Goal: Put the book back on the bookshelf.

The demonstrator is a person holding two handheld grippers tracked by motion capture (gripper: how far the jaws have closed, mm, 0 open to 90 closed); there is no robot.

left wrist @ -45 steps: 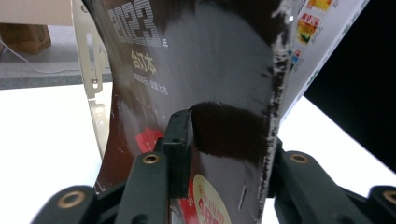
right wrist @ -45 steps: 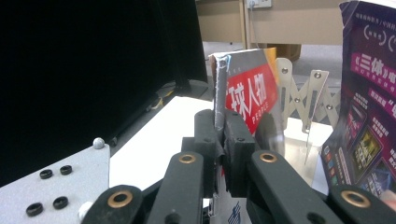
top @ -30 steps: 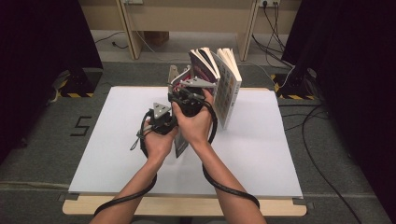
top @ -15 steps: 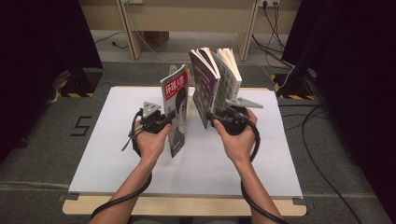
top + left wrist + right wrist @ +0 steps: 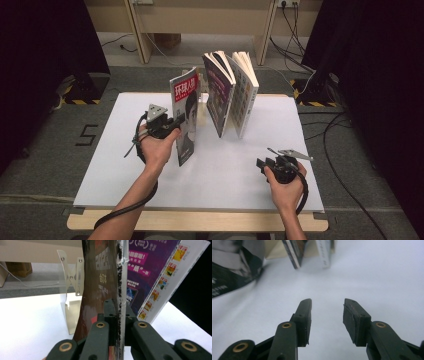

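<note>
— Magazine is what our work turns on, so where do we stand with it? Let's go from the big things down.

— We have the white table with bare board across the near half. At its far middle the standing books lean together, pages fanned at the top. The magazine is upright just to their left, apart from them and with a gap between, cover facing us.

— So it is out of the row?

— We judge so: it stands free of the others, carried on its own. Whether its lower corner rests on the table or hangs just above it, we cannot tell.

— And the clear bookend?

— It is behind the magazine, at the left end of the row, with nothing leaning on it from our side.

— What holds the magazine?

— Our left gripper, pinching the near edge. In the left gripper view the jaws sit pressed on either face of it.

— And the other hand?

— Our right gripper is low over the table's near right, well apart from everything. Its jaws have just been opening and stand spread with nothing between them.

— What is left, then?

— By our reckoning the magazine still has to be brought to its resting place and let go, since nothing has been set down yet.
</note>
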